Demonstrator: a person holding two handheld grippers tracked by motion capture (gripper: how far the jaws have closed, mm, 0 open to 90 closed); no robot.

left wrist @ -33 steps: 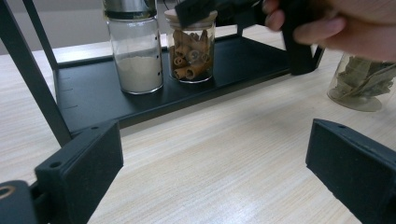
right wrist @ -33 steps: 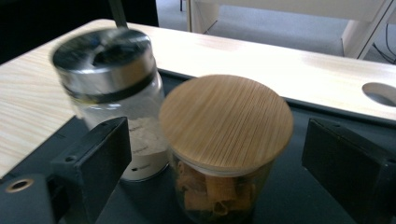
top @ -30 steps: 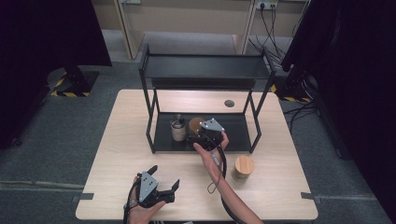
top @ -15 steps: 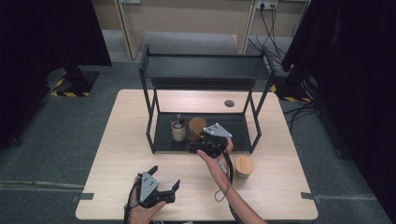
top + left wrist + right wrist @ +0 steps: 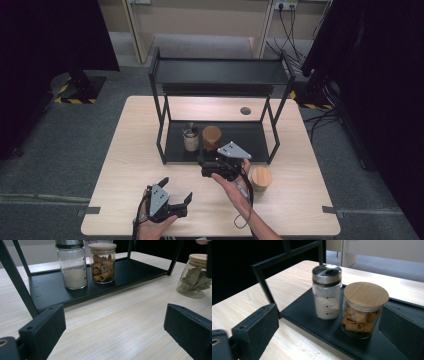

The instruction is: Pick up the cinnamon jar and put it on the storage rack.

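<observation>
Glass bay-leaf jar (image 5: 193, 277) contents clear in left gripper view, probably unreadable overhead; both jaws wide, empty.

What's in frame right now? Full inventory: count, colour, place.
table: 1, light wood, centre of the room
rack: 1, black metal, two tiers, back half of the table
shaker: 1, clear glass with metal cap, white powder inside, on the rack's bottom tray, left part
cinnamon jar: 1, glass with wooden lid, on the tray beside the shaker
leaf jar: 1, glass with wooden lid, on the table in front of the rack, right of the right gripper
left gripper: 1, black, jaws open, near front edge of the table
right gripper: 1, black, jaws open, at the tray's front edge, facing the two jars
</observation>
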